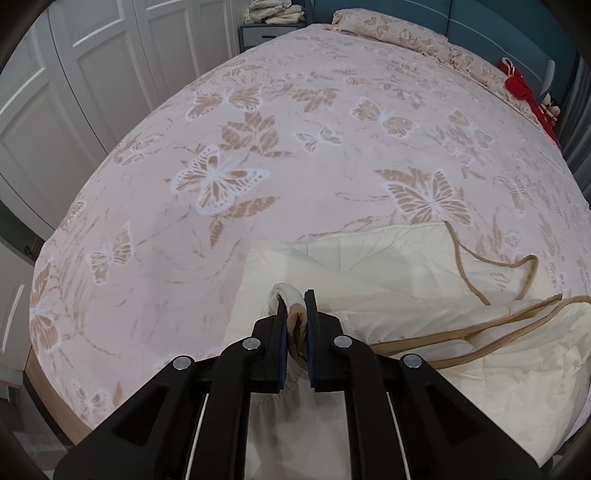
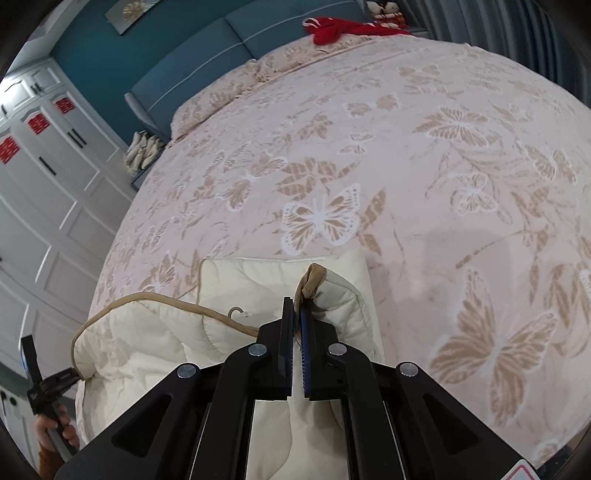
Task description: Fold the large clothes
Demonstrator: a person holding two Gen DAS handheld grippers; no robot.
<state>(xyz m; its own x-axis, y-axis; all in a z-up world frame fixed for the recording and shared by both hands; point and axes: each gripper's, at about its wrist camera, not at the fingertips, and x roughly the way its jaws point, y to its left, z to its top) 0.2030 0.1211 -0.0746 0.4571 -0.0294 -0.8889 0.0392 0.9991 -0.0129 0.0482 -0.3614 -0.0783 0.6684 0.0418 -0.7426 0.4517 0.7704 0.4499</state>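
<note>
A cream quilted blanket with tan edging (image 1: 406, 273) lies partly folded at the near edge of the bed. My left gripper (image 1: 297, 299) is shut on a bunched corner of it, tan trim pinched between the pads. In the right wrist view the same blanket (image 2: 236, 288) spreads to the left, and my right gripper (image 2: 296, 306) is shut on another tan-trimmed corner, held just above the bed. The left gripper also shows in the right wrist view (image 2: 44, 380) at the far left, by the blanket's edge.
The bed (image 1: 258, 129) is covered by a pink butterfly-print spread. A pillow (image 1: 399, 33) and red cloth (image 1: 521, 85) lie by the blue headboard. White wardrobe doors (image 1: 55, 110) stand to the left, with a nightstand holding folded fabric (image 1: 273, 14).
</note>
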